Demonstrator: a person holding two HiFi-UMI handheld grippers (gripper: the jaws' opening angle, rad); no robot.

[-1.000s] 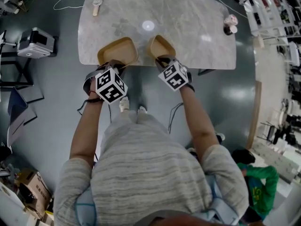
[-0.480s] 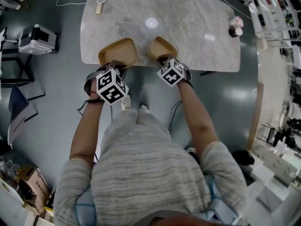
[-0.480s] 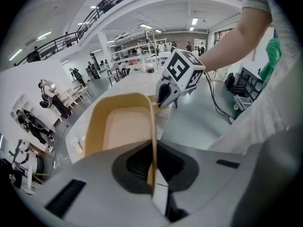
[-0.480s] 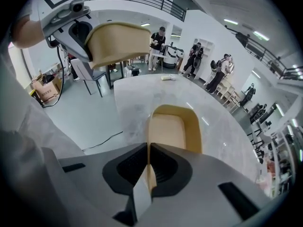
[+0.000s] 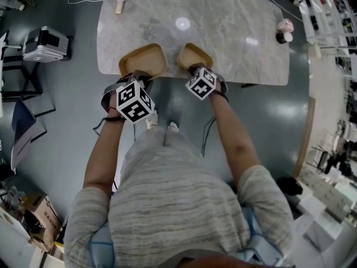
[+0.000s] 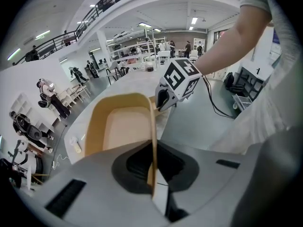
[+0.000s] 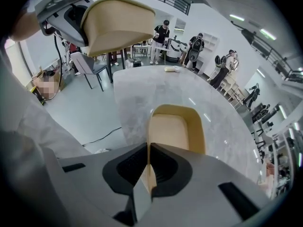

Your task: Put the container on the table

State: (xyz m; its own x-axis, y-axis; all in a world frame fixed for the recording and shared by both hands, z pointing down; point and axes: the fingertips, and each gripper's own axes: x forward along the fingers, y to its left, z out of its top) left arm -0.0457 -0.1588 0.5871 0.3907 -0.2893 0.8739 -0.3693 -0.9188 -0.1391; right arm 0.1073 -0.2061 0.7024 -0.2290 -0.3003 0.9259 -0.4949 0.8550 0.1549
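Two tan containers, one in each gripper. The left gripper [image 6: 152, 174] has its jaws clamped on a side wall of the left container [image 6: 123, 131], which stretches ahead of the jaws. The right gripper [image 7: 146, 174] pinches the right container [image 7: 175, 126] the same way, with the marble table [image 5: 223, 32] ahead of and below its jaws.

Large open lab hall, with mezzanine railing [image 6: 101, 6], storage shelving [image 6: 137, 41] and cardboard boxes [image 5: 34, 216].
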